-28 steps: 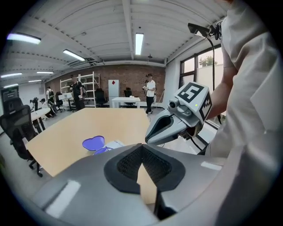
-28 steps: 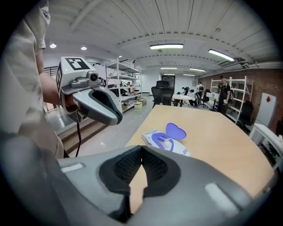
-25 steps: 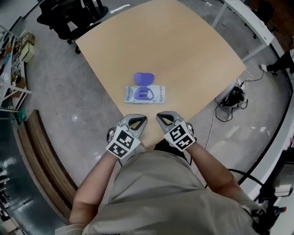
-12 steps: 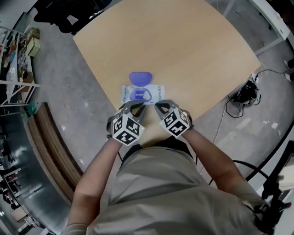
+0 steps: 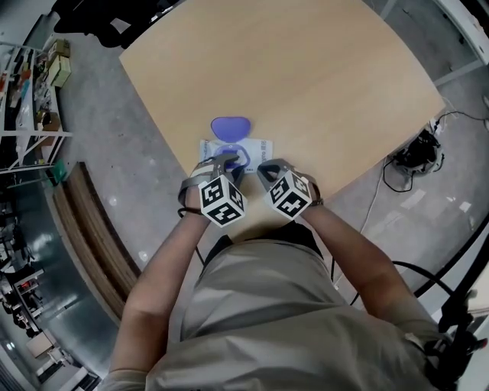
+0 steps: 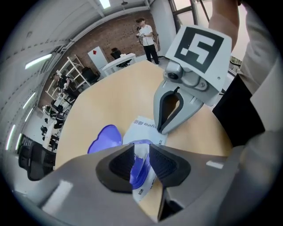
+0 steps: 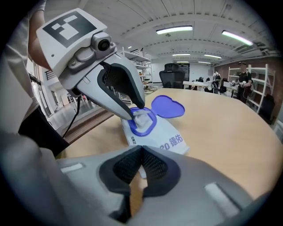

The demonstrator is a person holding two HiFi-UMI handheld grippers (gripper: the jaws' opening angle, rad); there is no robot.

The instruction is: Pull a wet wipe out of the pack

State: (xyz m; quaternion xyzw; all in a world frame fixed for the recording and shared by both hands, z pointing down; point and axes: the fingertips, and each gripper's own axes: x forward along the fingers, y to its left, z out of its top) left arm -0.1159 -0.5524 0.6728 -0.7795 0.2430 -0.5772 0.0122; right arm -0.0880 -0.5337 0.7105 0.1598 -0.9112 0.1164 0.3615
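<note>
A white wet-wipe pack (image 5: 252, 147) lies near the front edge of the wooden table (image 5: 306, 76). Its purple lid (image 5: 231, 127) is flipped open on the far side. My left gripper (image 5: 229, 162) points steeply down over the purple-ringed opening (image 7: 142, 123). Its jaws have just been opening and stand slightly apart. A white tuft of wipe (image 7: 140, 117) shows between the tips of the left gripper (image 6: 141, 152). My right gripper (image 5: 263, 169) is shut with nothing in it, and in the left gripper view the right gripper (image 6: 160, 129) has its tip at the pack's (image 6: 148, 128) near corner.
The table's front edge runs right under my hands. Shelving (image 5: 30, 99) stands on the floor to the left, cables (image 5: 416, 156) lie to the right, and a dark chair (image 5: 114, 15) is behind the table. A person (image 6: 146, 33) stands far off.
Both grippers have moved forward and down from the table's edge onto the pack. The left gripper has turned steeper and its jaws have parted.
</note>
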